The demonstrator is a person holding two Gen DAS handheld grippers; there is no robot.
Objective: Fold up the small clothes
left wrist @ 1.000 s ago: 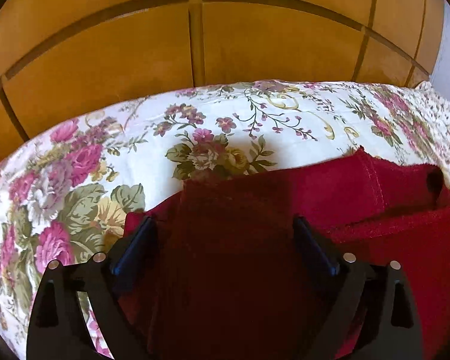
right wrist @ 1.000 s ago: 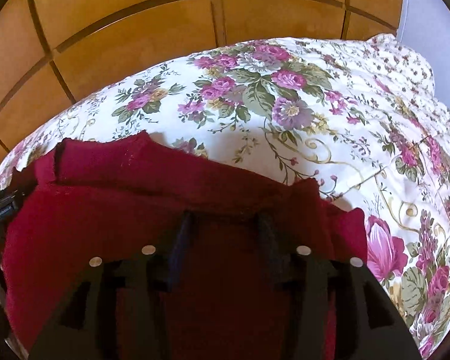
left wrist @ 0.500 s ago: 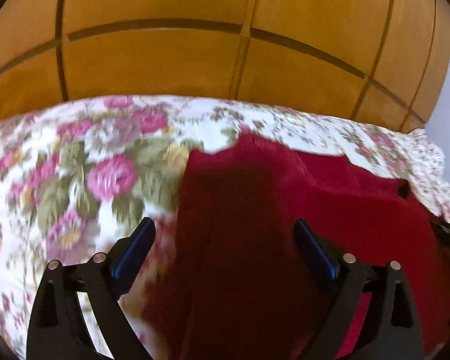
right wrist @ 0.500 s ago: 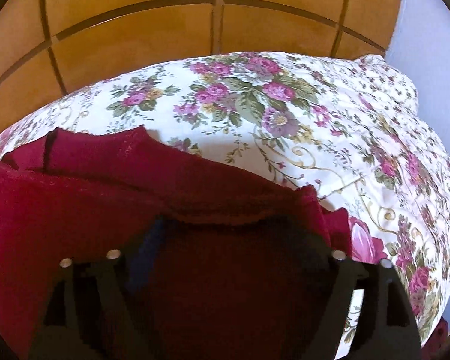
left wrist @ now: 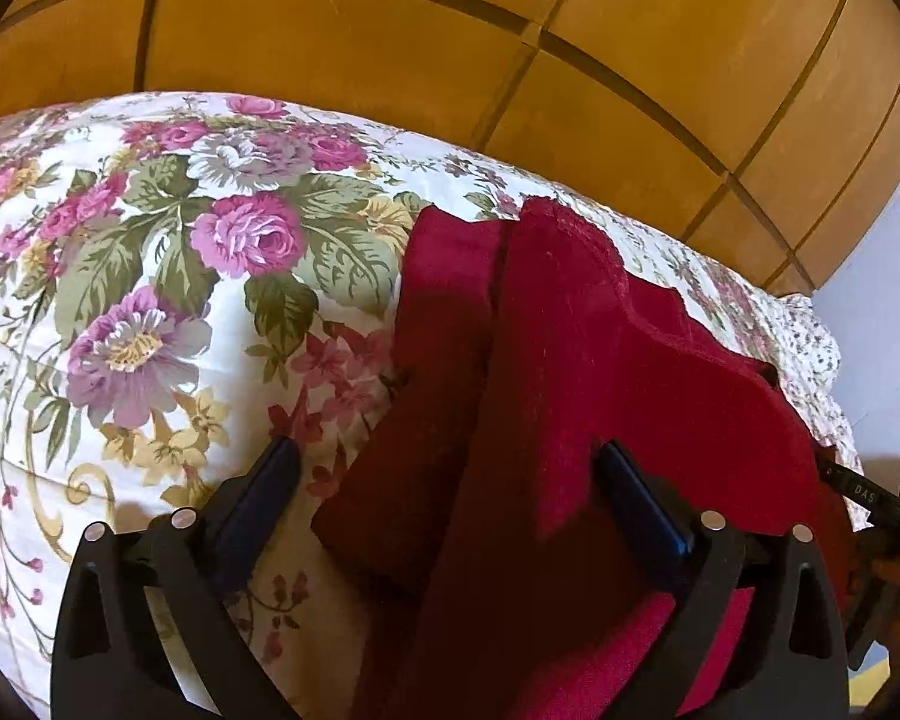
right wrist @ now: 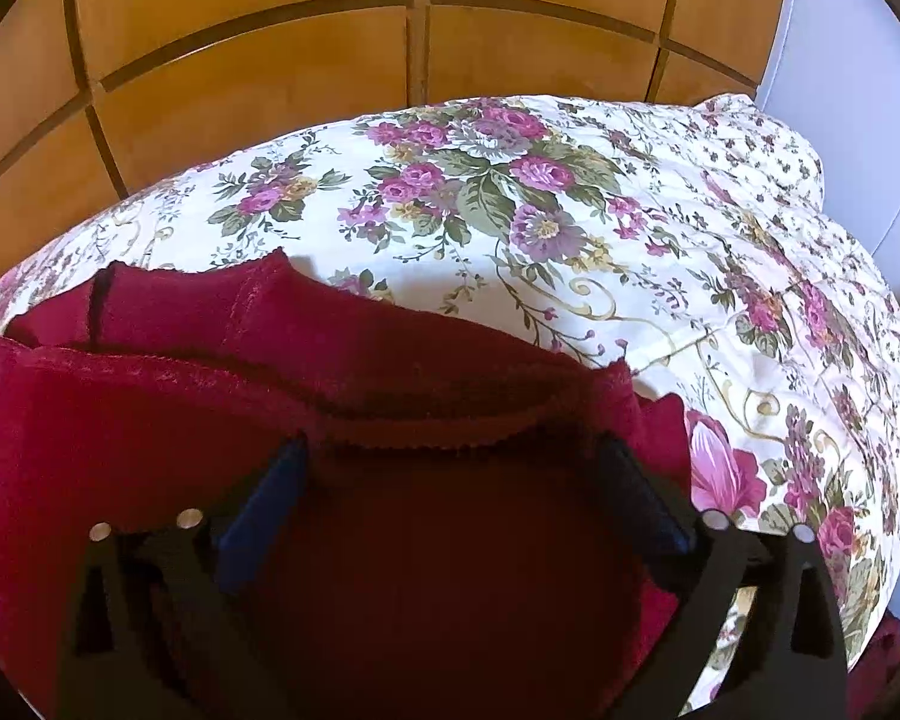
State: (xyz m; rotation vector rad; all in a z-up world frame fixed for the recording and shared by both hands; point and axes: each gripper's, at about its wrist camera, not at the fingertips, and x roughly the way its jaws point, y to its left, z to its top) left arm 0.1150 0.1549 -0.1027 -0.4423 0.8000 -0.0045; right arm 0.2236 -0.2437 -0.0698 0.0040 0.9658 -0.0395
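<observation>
A dark red knit garment (left wrist: 570, 360) lies in folded layers on a floral bedspread (left wrist: 150, 300). My left gripper (left wrist: 444, 480) is open, its fingers standing wide over the garment's left edge, with red cloth between them. My right gripper (right wrist: 450, 480) is open too, its fingers wide apart over the garment (right wrist: 270, 372) near its right end. Neither gripper pinches cloth. The right gripper's body shows at the far right of the left wrist view (left wrist: 888, 510).
The floral bedspread (right wrist: 570, 210) covers the bed and bunches up at the far right (right wrist: 750, 138). A wooden panelled headboard (right wrist: 330, 60) stands behind it. A pale wall (right wrist: 858, 60) is at the right.
My right gripper opened from nearly shut to wide. My left gripper stayed open and swung left, so more bedspread shows on its left side. The garment lies flatter.
</observation>
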